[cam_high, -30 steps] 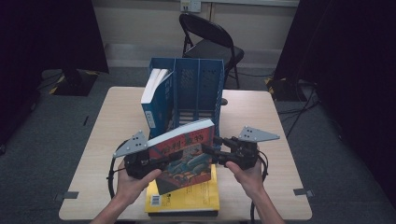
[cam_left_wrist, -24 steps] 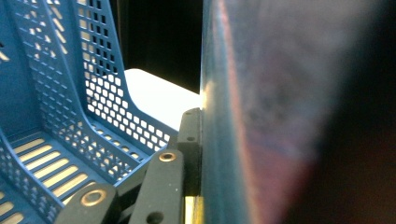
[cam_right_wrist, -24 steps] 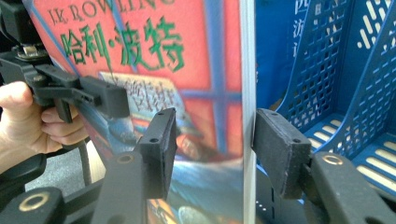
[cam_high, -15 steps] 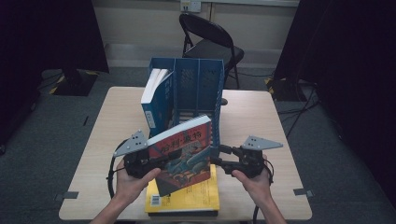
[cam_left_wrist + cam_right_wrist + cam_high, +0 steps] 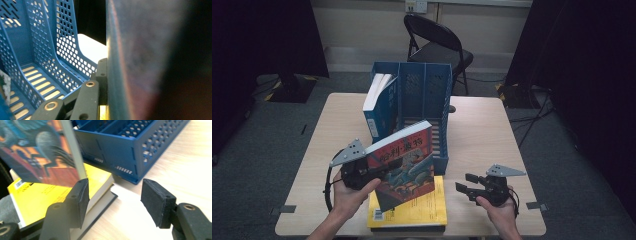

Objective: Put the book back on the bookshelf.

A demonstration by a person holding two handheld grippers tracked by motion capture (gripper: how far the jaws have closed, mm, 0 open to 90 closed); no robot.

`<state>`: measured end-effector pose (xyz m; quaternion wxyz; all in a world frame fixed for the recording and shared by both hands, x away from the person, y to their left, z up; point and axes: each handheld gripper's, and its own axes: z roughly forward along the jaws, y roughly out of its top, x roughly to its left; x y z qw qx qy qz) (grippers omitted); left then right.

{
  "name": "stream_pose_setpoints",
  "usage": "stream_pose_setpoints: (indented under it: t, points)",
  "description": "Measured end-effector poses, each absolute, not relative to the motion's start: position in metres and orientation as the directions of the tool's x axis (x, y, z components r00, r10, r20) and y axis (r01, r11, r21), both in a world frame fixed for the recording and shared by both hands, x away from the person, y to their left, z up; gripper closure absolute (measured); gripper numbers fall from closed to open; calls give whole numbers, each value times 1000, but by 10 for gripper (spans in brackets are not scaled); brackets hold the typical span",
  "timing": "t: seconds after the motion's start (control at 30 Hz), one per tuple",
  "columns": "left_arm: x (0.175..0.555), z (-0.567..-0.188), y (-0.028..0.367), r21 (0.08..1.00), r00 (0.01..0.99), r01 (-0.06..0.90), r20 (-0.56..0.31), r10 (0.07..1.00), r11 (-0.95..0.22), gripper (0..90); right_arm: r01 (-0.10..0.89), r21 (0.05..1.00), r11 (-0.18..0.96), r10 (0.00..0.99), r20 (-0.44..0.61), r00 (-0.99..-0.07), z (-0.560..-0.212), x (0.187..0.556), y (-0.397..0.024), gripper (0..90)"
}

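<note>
The left gripper (image 5: 362, 172) clamped the illustrated book (image 5: 404, 165) upright at lower centre, long axis tilted top-left; the right gripper (image 5: 469, 187), jaws just widened and empty, hung lower right over bare table (image 5: 492, 130).

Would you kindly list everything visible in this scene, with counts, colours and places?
Table: one, light wood, centre.
File rack: one, blue, perforated, middle of table.
Book in rack: one, blue cover, leaning in the leftmost slot.
Held book: one, red and blue illustrated cover, raised in front of the rack.
Book stack: yellow book on a dark one, near edge.
Chair: one, black, behind table.
Left tongs: black, shut on held book.
Right tongs: black, open, low over the table, right of the stack.
</note>
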<state>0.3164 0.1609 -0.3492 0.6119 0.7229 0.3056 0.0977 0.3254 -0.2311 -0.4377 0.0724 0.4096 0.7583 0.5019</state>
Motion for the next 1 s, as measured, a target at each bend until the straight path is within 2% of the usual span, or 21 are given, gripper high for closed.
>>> stream_pose_setpoints:
  t: [0.4,0.7,1.0]
  points:
    - [315,-335,172,936,775,338,-219,593,-96,746,567,803,186,684,309,-661,-445,332,-229,357]
    - [318,-325,184,928,755,369,-263,601,-57,746,573,799,183,687,314,-656,-447,334,-231,342]
    - [319,-305,190,937,748,350,-267,607,-19,746,575,798,183,683,317,-658,-448,336,-230,349]
